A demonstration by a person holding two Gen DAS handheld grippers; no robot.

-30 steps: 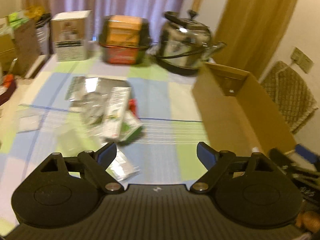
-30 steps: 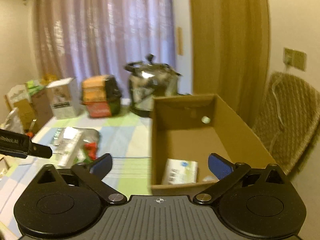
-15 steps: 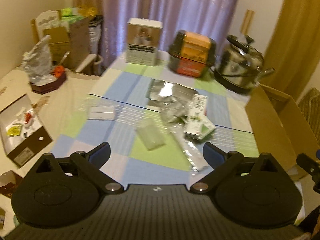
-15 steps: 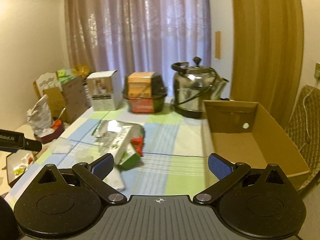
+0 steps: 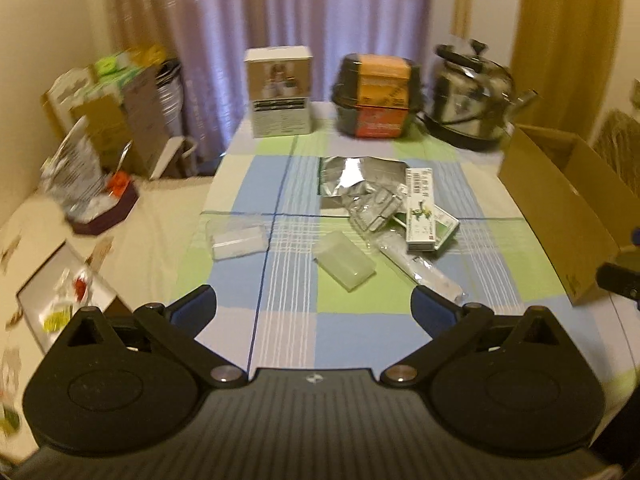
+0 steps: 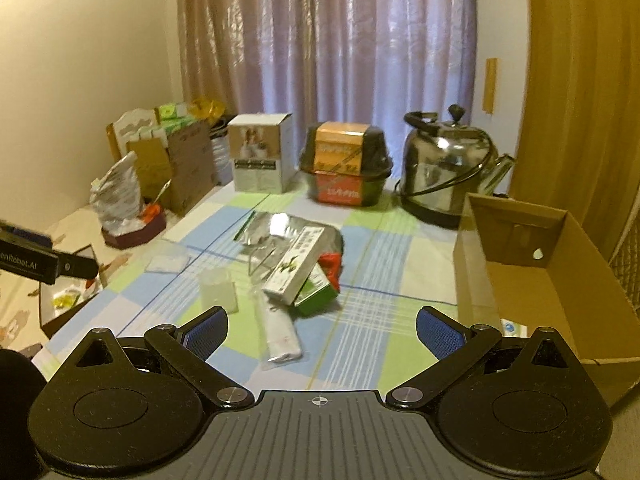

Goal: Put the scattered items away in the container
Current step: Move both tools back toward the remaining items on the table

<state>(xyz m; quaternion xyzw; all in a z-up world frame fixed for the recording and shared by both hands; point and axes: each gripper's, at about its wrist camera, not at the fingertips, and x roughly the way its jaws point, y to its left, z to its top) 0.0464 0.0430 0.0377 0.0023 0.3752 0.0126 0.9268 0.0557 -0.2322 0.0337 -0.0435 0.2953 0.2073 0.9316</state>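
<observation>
While both tongs hang over the near table edge, nothing is gripped yet.
Left gripper [image 5: 314, 306]: jaws spread wide, empty, aimed at the centre of the checked tablecloth [image 5: 280, 332].
Right gripper [image 6: 322, 330]: jaws spread wide, empty, box just to its right.
Container: open cardboard box [image 6: 560, 280] at the right table edge; something pale lies in its near corner, too hidden to name.
Scattered items: loose pile mid-table, well apart from the box. White-and-green carton [image 5: 420, 210] lies on a green pack [image 6: 316, 292], over a silver foil bag [image 5: 352, 172] and crinkled clear packaging [image 5: 372, 210].
Loose singles: frosted plastic case [image 5: 346, 266], clear lidded case [image 5: 238, 240], long clear sleeve [image 6: 278, 332].
Step (judged): choosing the first pick.
How to do it well: take singles first, frosted case or sleeve; close across the narrow side, pads low to the cloth.
Risk: sleeve is slippery and floppy, pinch mid-length; pulling the carton may drag the pile.
Not task items, likely: kettle [image 6: 448, 172], black pot [image 6: 346, 168], white box [image 6: 260, 158] at the far edge.
</observation>
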